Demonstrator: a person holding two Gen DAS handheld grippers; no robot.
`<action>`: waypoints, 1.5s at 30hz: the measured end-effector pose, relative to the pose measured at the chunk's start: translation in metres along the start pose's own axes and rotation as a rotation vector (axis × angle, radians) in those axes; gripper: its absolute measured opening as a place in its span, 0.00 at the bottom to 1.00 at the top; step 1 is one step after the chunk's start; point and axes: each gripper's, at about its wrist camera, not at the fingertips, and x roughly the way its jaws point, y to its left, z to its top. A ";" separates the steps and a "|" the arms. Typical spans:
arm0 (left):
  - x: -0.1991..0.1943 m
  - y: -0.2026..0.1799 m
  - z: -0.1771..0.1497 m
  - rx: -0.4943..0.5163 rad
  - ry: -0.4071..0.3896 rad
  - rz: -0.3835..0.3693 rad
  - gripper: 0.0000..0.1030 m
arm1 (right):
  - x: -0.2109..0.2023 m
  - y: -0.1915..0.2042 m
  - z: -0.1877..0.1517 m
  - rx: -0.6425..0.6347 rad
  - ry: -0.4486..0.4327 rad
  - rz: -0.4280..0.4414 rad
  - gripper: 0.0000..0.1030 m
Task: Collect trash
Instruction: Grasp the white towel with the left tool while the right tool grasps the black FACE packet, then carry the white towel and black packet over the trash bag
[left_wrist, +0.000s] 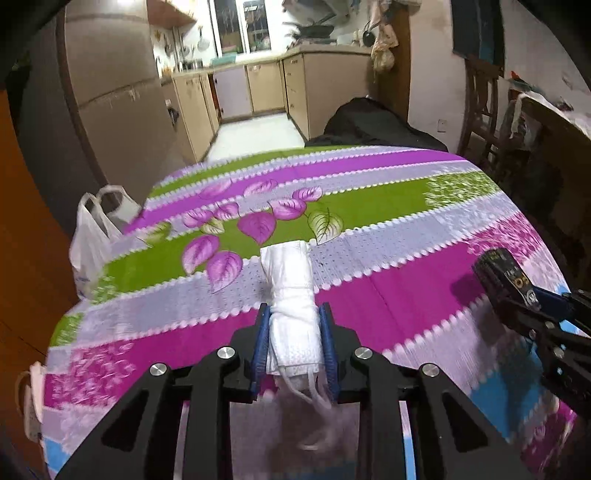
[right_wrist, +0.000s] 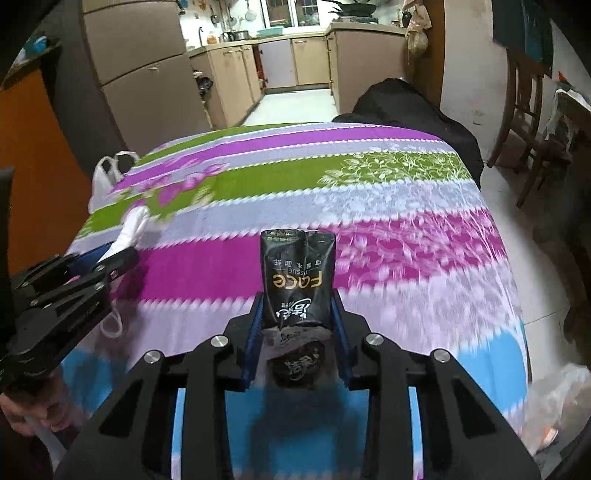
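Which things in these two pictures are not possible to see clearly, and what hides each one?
- Left wrist view: the lower end of the rolled white face mask is blurred and lies behind the left gripper.
- Left wrist view: the white plastic bag is half hidden by the table edge.
- Right wrist view: the crumpled black tissue packet has its bottom blurred inside the right gripper.
- Right wrist view: the clear bag is blurred and cut by the lens edge.

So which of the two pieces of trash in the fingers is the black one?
The black tissue packet with gold lettering, held by the right gripper. The left gripper holds a white folded mask with ear loops.
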 end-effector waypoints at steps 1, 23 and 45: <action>-0.009 -0.003 -0.003 0.013 -0.014 0.012 0.26 | -0.006 0.002 -0.004 -0.002 -0.002 0.005 0.30; -0.149 -0.169 -0.005 0.338 -0.239 -0.096 0.27 | -0.186 -0.100 -0.067 0.104 -0.070 -0.158 0.30; -0.161 -0.408 -0.040 0.740 -0.154 -0.494 0.27 | -0.248 -0.232 -0.134 0.295 0.088 -0.432 0.30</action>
